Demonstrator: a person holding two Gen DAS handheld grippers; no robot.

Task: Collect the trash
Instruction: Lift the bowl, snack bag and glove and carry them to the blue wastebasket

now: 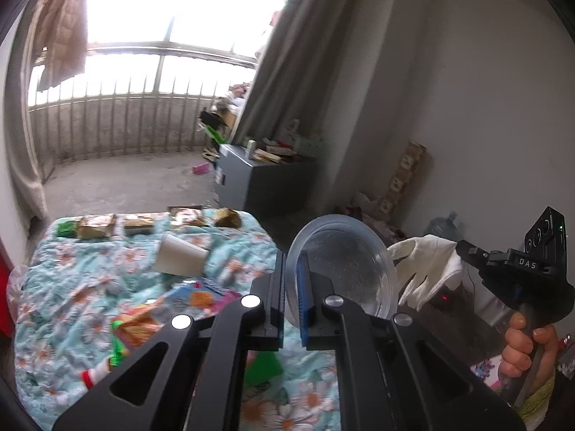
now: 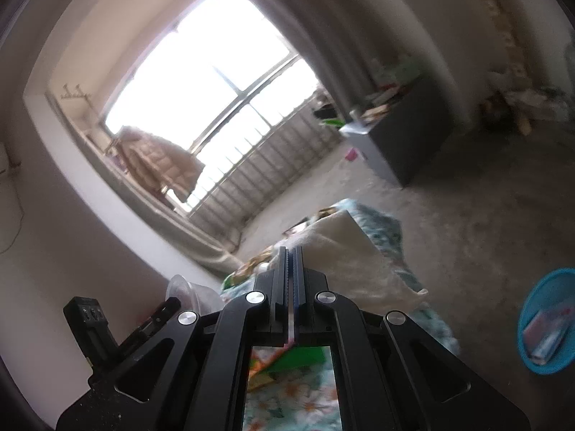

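Your left gripper (image 1: 294, 280) holds a plastic bowl (image 1: 345, 265) above the bed's (image 1: 72, 287) right edge, your right gripper (image 1: 463, 248) beside it with a glove (image 1: 427, 269), a basin (image 2: 550, 323) on the floor at right.

My left gripper (image 1: 293, 269) is matte black, with two angled link arms each carrying a round silver screw head, and blue ribbed pads line the jaws. At three o'clock I see my right gripper (image 1: 467, 249), black too, white "DAS" lettering on its body and a small green light on top. My right hand (image 1: 528, 350) shows bare skin and a yellow-green cuff.
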